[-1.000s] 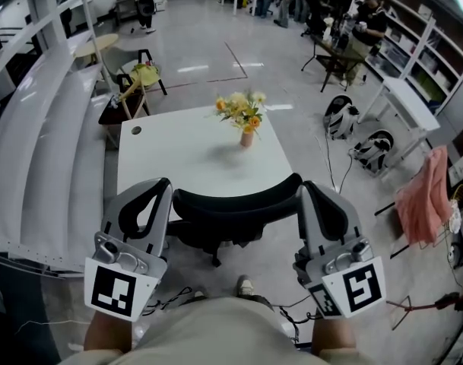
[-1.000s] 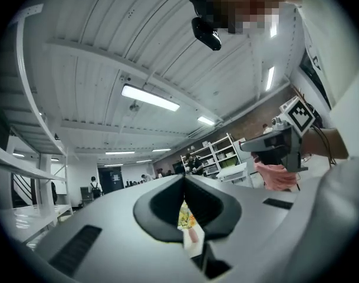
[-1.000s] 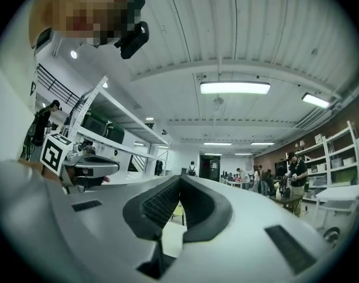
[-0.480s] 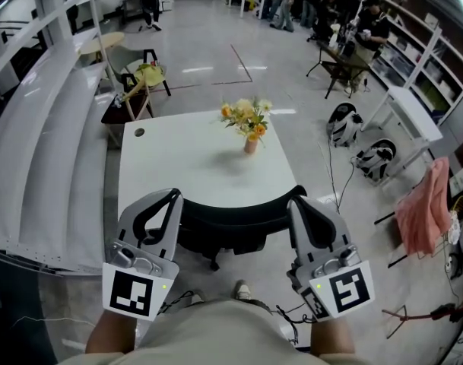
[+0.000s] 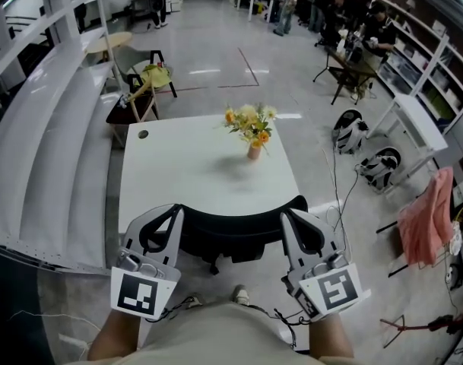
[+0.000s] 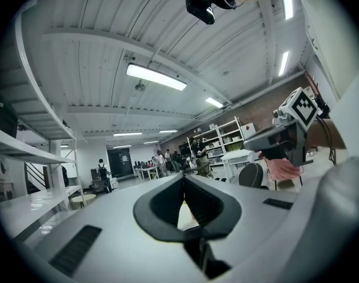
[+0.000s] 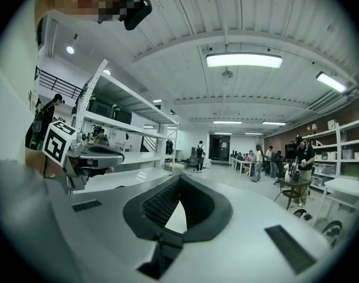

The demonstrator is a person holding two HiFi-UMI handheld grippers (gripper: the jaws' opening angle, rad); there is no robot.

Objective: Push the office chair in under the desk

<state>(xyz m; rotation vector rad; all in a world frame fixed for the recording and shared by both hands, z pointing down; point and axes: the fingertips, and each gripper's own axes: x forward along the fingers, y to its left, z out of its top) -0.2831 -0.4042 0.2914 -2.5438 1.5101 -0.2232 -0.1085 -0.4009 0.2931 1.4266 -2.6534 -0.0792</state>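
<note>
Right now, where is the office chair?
Head view, lower centre: the office chair stands at the near edge of the white desk, backrest between the left gripper and right gripper.

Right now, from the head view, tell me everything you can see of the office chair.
The office chair is black and seen from above: a curved, padded-looking backrest top, a dark seat below it, and one base leg on the floor. It stands upright at the near edge of the white desk; how far the seat reaches under cannot be told. The shut left gripper and right gripper sit at the backrest's two ends; contact cannot be told.
</note>
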